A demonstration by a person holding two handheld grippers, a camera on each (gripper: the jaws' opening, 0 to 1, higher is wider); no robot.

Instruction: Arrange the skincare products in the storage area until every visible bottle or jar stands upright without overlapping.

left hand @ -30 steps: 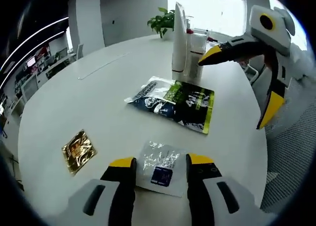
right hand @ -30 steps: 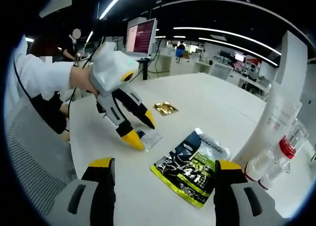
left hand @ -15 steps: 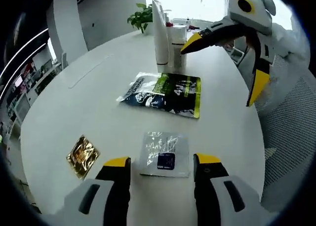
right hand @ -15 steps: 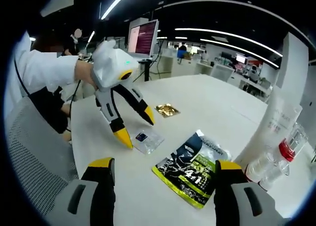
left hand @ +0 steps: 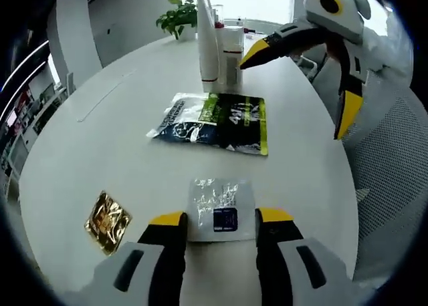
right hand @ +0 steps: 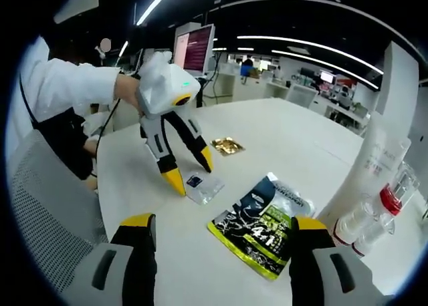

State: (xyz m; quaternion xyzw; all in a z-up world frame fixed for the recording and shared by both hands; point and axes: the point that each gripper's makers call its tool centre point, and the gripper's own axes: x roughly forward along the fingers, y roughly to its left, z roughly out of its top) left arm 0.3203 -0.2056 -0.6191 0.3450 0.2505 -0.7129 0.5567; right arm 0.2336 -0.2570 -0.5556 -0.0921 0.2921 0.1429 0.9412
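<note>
Two open tools work a white counter: the left tool straddles a clear sachet, jaws apart, the right tool spread wide. Bottles stand at 12 o'clock; the right gripper view adds a sleeve.

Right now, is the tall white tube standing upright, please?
Upright: the white tube stands on its cap end beside the small bottles.
</note>
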